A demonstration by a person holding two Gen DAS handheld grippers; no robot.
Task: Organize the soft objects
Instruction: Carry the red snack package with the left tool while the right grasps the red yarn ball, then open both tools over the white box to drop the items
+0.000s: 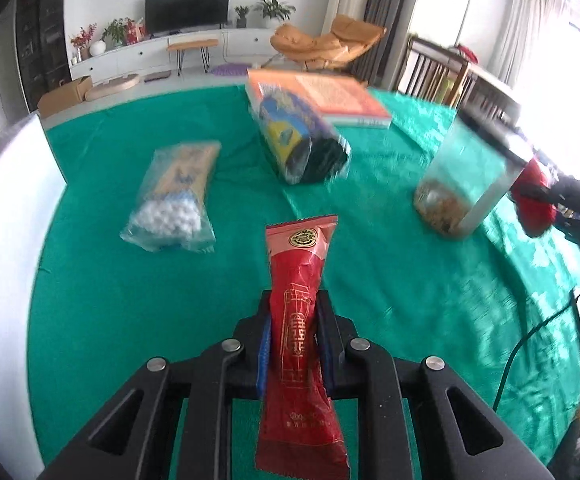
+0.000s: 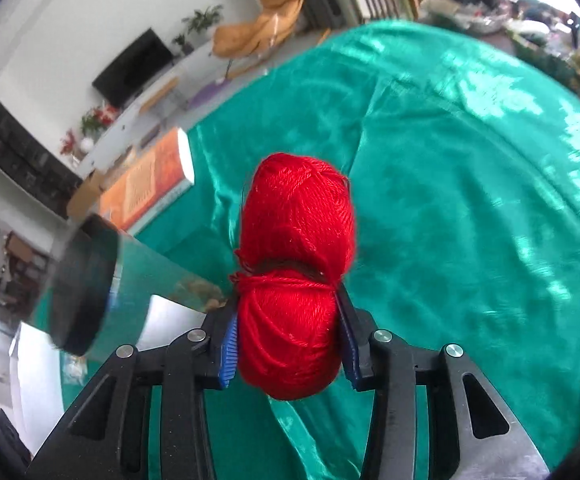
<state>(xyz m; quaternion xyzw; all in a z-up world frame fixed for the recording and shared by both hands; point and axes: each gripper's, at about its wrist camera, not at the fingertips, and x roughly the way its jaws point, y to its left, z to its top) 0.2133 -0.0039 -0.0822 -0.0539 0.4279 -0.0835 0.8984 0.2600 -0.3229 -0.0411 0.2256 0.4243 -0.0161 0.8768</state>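
Note:
My left gripper (image 1: pixel 293 312) is shut on a long red snack packet (image 1: pixel 298 280) and holds it above the green tablecloth (image 1: pixel 130 300). My right gripper (image 2: pixel 288 312) is shut on a red ball of yarn (image 2: pixel 296 232) and holds it over the cloth (image 2: pixel 470 200). The yarn (image 1: pixel 532 196) and the right gripper show at the far right of the left wrist view. A clear bag of white cotton balls (image 1: pixel 174 200) lies on the cloth to the left. A roll of dark bags in a blue and yellow wrapper (image 1: pixel 302 136) lies further back.
A clear jar with a black lid (image 1: pixel 470 176) stands at the right, with some contents at its bottom; it also shows close by at the left of the right wrist view (image 2: pixel 130 280). An orange book (image 1: pixel 322 96) lies at the far edge. A black cable (image 1: pixel 530 340) hangs at the right.

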